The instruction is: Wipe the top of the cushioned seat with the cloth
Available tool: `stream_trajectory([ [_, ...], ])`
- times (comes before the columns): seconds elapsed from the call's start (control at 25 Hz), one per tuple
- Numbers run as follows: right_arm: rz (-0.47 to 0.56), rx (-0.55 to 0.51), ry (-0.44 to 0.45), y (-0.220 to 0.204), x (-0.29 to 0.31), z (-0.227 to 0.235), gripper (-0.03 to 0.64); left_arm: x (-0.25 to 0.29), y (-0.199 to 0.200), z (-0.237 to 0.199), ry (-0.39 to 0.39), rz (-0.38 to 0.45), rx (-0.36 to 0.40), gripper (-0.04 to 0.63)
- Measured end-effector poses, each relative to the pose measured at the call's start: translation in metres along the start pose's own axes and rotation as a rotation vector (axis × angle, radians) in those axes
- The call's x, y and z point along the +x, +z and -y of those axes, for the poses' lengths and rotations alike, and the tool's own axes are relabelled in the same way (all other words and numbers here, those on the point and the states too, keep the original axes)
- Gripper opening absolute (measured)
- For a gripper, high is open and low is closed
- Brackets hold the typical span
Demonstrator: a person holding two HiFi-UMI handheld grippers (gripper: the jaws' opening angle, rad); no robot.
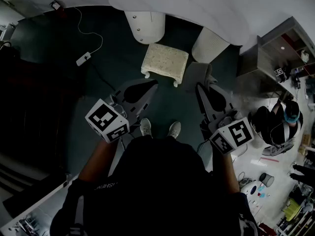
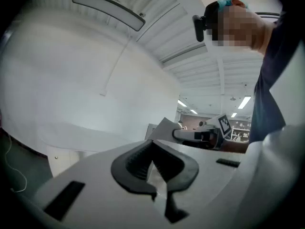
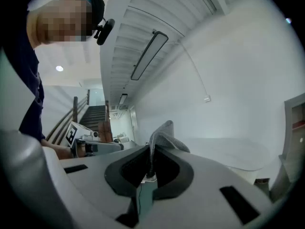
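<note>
Torso (image 1: 152, 181) and shoes (image 1: 145, 127) nearest in head view. Beyond them, both grippers held up over dark floor (image 1: 59, 82), well short of seat (image 1: 165, 60). Seat just in front of white table (image 1: 206, 4), near its two pedestals (image 1: 145, 26), top bare. Right gripper (image 1: 202, 90) carrying cloth (image 1: 196, 75), grey wad poking past tips toward seat. Left gripper (image 1: 151, 86) beside it, nothing on it.

Left gripper view: jaws closed tip to tip, empty. Aimed upward, not at seat.

Right gripper view: jaws clamped on cloth, fold standing up between pads. Also aimed high.

Judging step as approach, wipe not started. Suggest:
- Step closer and tip right gripper down so loose cloth lands flat on cushion, not jaw tips.
- Start at one edge and run straight overlapping passes across whole top with light, steady pressure.
- Keep clamp tight; only a small bite of cloth held, could slip.
- Probably light, on small legs, so could slide under push. Brace a side with left gripper if so.
- Mind table edge close behind.
</note>
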State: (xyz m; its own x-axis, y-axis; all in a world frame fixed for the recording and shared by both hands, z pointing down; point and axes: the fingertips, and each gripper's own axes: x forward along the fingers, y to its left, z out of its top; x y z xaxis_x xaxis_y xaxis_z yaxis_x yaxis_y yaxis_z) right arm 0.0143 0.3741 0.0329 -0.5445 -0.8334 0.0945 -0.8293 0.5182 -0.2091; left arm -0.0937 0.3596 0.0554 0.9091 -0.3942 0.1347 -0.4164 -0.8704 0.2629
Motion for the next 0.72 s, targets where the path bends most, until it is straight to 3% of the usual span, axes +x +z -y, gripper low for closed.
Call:
stream_trajectory([
  [0.72,0.012,-0.008,0.048,0.001,-0.042,0.037,0.032,0.041,-0.012,0.038,0.033,0.002,-0.005,0.008],
])
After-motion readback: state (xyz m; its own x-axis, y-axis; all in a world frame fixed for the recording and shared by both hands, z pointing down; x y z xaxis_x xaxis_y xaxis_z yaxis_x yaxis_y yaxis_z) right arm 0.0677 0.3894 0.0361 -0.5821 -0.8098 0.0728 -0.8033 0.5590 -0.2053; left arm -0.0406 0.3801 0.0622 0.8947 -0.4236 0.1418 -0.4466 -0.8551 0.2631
